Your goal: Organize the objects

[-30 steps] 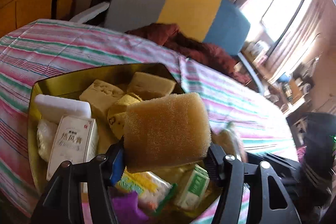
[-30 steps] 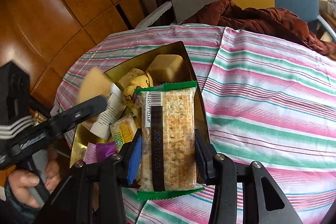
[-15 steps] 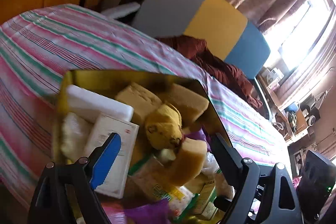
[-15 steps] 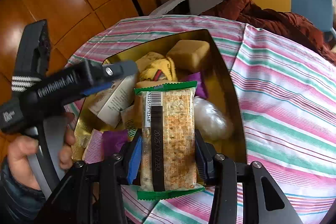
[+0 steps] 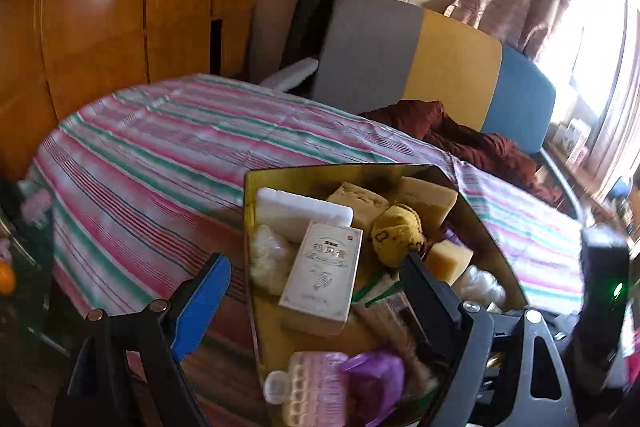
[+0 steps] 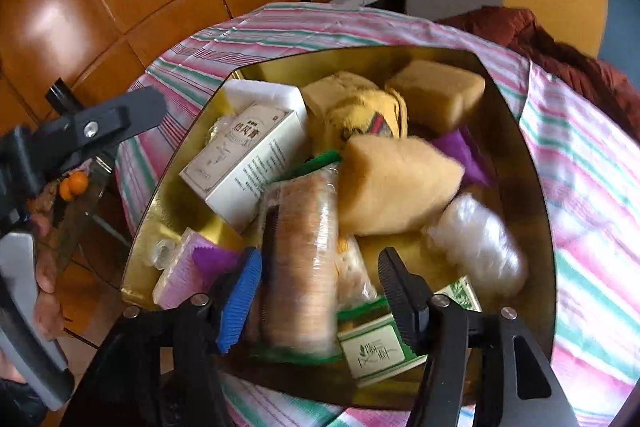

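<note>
A gold tray (image 6: 516, 131) on the striped table holds several items: the yellow sponge (image 6: 396, 183), a white carton (image 6: 248, 163), a cracker packet (image 6: 300, 267) lying blurred on its edge, a clear wrapped bundle (image 6: 476, 243) and a green-white box (image 6: 376, 347). My right gripper (image 6: 316, 291) is open just above the tray's near end, with the cracker packet loose between its fingers. My left gripper (image 5: 316, 291) is open and empty over the tray's left rim (image 5: 250, 267); it also shows in the right wrist view (image 6: 100, 123) left of the tray.
The striped tablecloth (image 5: 160, 155) covers a round table. A grey, yellow and blue chair (image 5: 432, 63) with a red-brown garment (image 5: 472, 139) stands behind it. Wooden panels (image 5: 100, 19) are at left. A glass side table with an orange fruit (image 6: 74, 183) lies lower left.
My left gripper opened, dropped the sponge into the tray and pulled back left. My right gripper moved over the tray and opened, letting the cracker packet fall.
</note>
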Motion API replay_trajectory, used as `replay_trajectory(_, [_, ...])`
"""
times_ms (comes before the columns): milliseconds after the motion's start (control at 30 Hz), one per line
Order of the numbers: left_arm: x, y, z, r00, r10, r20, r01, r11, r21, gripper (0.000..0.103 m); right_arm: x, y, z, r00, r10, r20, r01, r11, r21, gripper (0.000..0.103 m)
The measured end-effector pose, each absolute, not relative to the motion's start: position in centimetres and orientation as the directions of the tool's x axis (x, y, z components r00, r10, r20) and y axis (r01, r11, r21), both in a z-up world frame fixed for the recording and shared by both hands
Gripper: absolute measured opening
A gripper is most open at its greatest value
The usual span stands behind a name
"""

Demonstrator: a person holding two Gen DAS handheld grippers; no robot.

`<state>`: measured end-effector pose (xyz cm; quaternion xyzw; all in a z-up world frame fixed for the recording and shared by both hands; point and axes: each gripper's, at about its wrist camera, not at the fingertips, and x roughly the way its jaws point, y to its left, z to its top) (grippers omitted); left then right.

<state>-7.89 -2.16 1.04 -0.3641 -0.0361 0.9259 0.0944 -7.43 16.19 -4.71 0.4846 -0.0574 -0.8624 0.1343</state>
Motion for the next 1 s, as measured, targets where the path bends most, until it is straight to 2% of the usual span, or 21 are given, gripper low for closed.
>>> replay_trajectory(100, [-6.6,-1.4,1.7,-0.748,0.167,-0.642,-0.16,-0.985,-0.069,0.088,-6.7,16.9,-4.2,-0.512,-0.302,-0.804,0.163,-0.953,0.255,0.08])
replay_trajectory(233, [-5.4,-0.8,2.3,-0.769,0.143,-0.623,-0.156,-0.987,-0.034,0.088,-5.4,17.5,-2.7,-0.563,-0.273,-0.78,0.134,-0.961,0.241,0.084])
replay_trajectory(367, [-4.6,-0.2,2.6,-0.784,0.073,-0.616,-0.102,-0.995,0.012,0.088,-4.3,17.9,-1.3,-0.623,-0.212,-0.753,0.091,-0.976,0.199,0.095])
replay_trajectory(500, [-3.5,0.2,2.7,-0.791,0.061,-0.609,-0.093,-0.995,0.021,0.088,-3.2,17.7,-0.5,-0.665,-0.136,-0.734,0.054,-0.989,0.135,0.1])
replay_trajectory(667, [-3.0,-0.2,2.2,-0.76,0.096,-0.642,-0.078,-0.995,-0.056,0.088,-2.2,17.9,-0.5,-0.677,-0.091,-0.731,0.022,-0.994,0.103,0.1])
replay_trajectory(833, [-2.4,0.4,1.6,-0.75,0.081,-0.657,-0.07,-0.997,-0.043,0.088,-1.1,19.2,-0.9,-0.673,-0.077,-0.735,-0.014,-0.993,0.117,0.1])
replay_trajectory(1000, [-1.5,1.0,1.5,-0.774,0.083,-0.628,-0.095,-0.995,-0.015,0.088,-0.5,19.8,-1.4,-0.668,-0.063,-0.742,-0.044,-0.991,0.123,0.1])
